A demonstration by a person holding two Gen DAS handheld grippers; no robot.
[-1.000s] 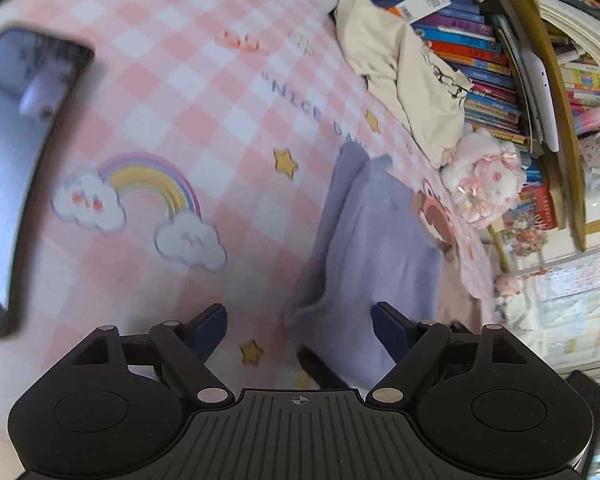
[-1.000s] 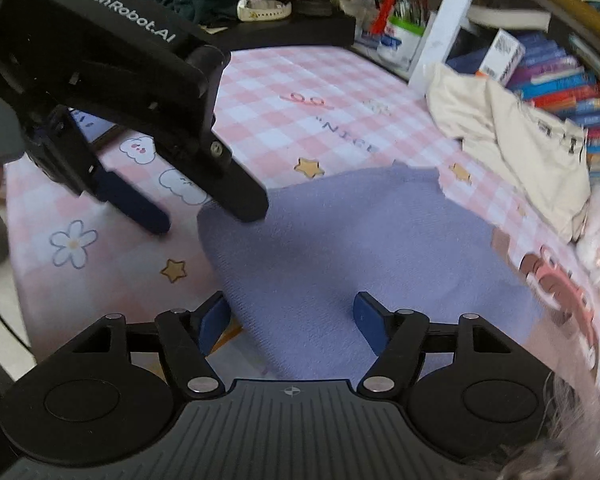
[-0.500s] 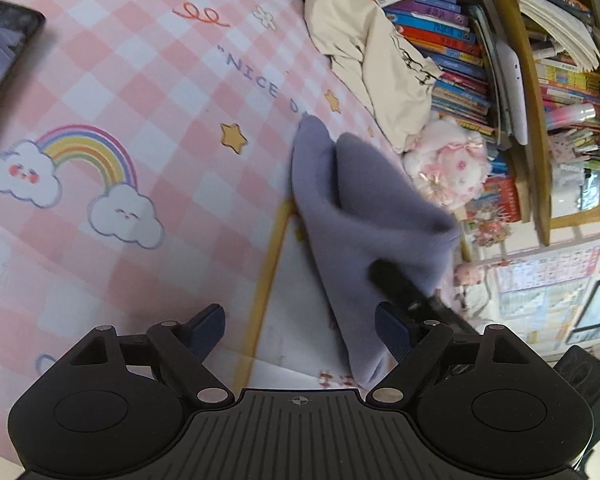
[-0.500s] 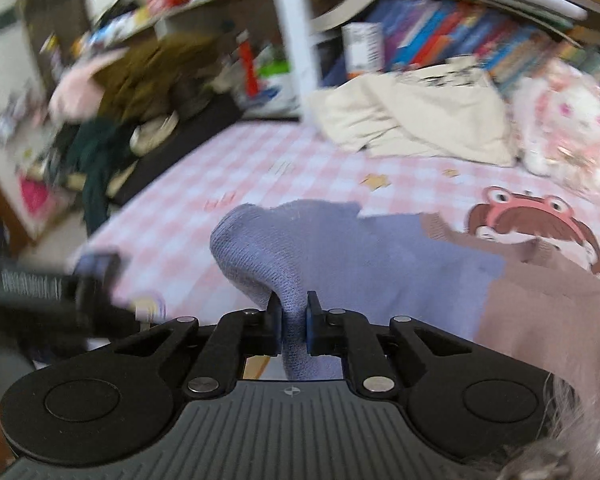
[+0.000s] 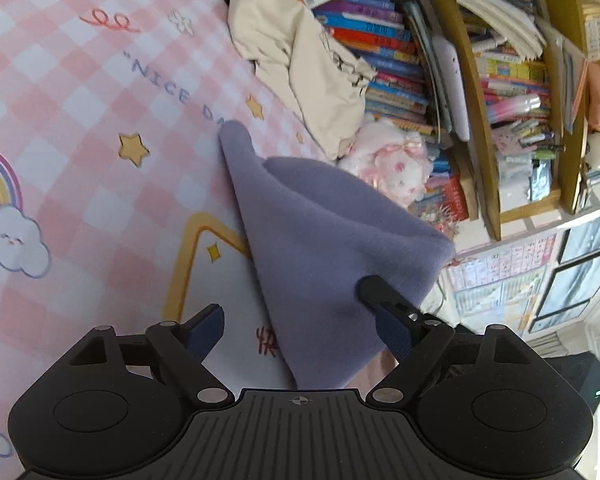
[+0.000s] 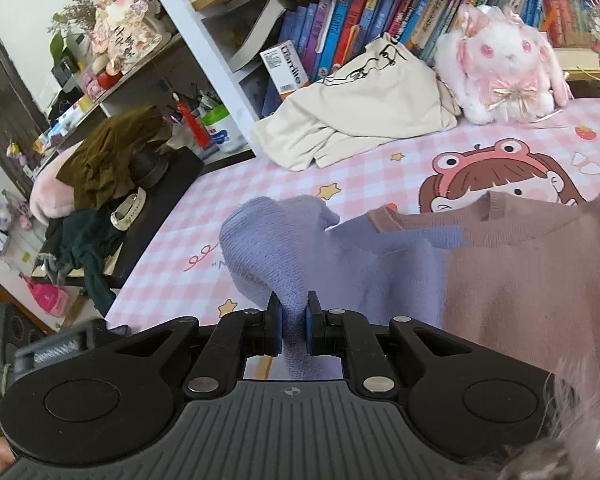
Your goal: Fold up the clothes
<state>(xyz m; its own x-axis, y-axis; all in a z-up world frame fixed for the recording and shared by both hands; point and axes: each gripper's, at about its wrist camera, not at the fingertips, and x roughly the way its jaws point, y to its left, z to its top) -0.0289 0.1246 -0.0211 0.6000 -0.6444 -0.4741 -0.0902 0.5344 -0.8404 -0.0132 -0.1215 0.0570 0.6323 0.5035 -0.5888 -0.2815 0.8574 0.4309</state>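
1. Since the earlier frame, the right tool (image 6: 293,326) has closed from wide open onto a fold of the purple sweater (image 6: 276,248) and lifted it off the desk (image 6: 380,168).
2. Right tool state: jaws nearly together, both pads pressing the purple knit between them.
3. Left tool (image 5: 300,328) state: jaws wide apart, pads pressing on nothing; the raised purple fabric hangs between and beyond them.
4. Sweater position: the purple part is drawn up into a peak, and a brown section (image 6: 532,280) lies to its right on the pink checked desk cover.
5. Beyond the sweater: a cream garment (image 6: 364,120) and a pink plush rabbit (image 6: 504,60) rest against the bookshelf (image 6: 340,32).
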